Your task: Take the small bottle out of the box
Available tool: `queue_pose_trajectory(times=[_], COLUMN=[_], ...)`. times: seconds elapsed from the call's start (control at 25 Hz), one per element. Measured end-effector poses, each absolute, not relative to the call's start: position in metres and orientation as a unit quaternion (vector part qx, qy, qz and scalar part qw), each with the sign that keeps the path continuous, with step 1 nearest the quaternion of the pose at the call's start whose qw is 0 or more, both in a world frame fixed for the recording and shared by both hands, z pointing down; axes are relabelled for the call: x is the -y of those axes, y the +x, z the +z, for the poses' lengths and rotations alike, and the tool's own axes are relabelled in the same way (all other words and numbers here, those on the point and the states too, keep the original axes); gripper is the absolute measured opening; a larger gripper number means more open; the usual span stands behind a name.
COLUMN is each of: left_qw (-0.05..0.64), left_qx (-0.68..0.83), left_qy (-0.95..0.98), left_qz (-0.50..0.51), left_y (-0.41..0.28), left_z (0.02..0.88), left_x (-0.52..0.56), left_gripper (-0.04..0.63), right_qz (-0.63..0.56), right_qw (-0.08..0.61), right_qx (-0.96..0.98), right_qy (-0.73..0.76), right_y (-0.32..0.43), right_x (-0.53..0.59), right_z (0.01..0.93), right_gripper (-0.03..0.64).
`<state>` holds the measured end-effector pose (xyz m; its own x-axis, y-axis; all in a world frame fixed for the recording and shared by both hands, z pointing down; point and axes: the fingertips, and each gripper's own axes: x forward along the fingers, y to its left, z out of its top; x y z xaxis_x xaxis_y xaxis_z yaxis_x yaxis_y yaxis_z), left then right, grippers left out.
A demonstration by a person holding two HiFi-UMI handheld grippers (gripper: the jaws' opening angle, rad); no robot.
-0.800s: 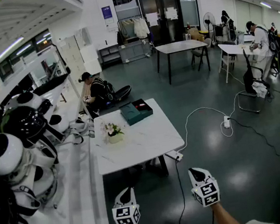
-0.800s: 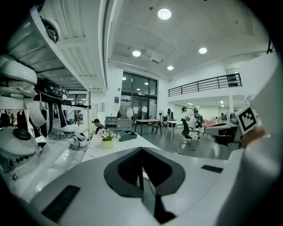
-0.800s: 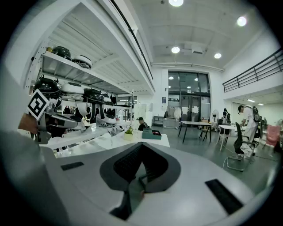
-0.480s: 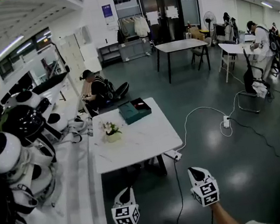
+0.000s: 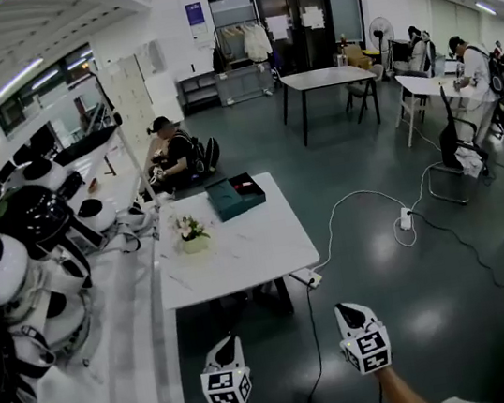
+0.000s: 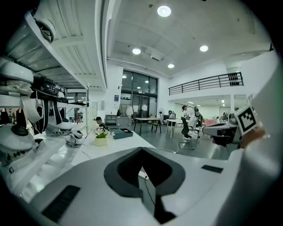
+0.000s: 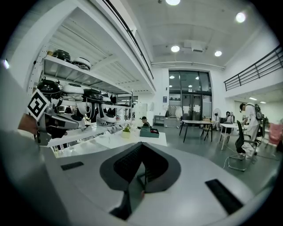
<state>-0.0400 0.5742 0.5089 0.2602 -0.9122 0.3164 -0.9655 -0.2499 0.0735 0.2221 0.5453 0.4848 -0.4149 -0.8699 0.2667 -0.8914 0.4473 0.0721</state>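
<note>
A dark green box [image 5: 235, 196] lies at the far end of the white table [image 5: 232, 256], its right part open and dark inside. I cannot make out any small bottle in it. The box also shows far off in the left gripper view [image 6: 122, 133] and in the right gripper view [image 7: 149, 132]. My left gripper [image 5: 225, 343] and right gripper [image 5: 346, 309] hang low over the floor, well short of the table. Both are shut and hold nothing. In their own views, the left gripper [image 6: 142, 149] and the right gripper [image 7: 141, 144] each have their dark pads meeting at a point.
A small flower pot [image 5: 193, 235] stands on the table's left side. Shelves with white and black helmets [image 5: 7, 272] run along the left. A person [image 5: 176, 157] sits on the floor behind the table. Cables and power strips [image 5: 406, 219] lie on the floor to the right.
The table and box have slid slightly left in the head view. Both grippers stay shut and low, the right one a touch lower.
</note>
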Motion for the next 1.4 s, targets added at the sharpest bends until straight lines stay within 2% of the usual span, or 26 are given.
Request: queue_pose_trajectory(times=[0.6,1.4], left_qw=[0.125,0.118], left_qx=[0.578,0.532], left_qy=[0.798,0.833], left_qz=[0.112,0.091], left_y=[-0.020,-0.120], left_z=[0.527,0.503], left_x=[-0.500,-0.245], left_gripper=[0.018,0.018], right_qz=[0.052,0.028], right_qw=[0.138,0.168], right_qx=[0.836,0.818], right_qy=[0.529,0.549], right_y=[0.229,0.108], right_x=[-0.480,-0.261], right_z=[0.505,0.485], right_gripper=[0.021,0.021])
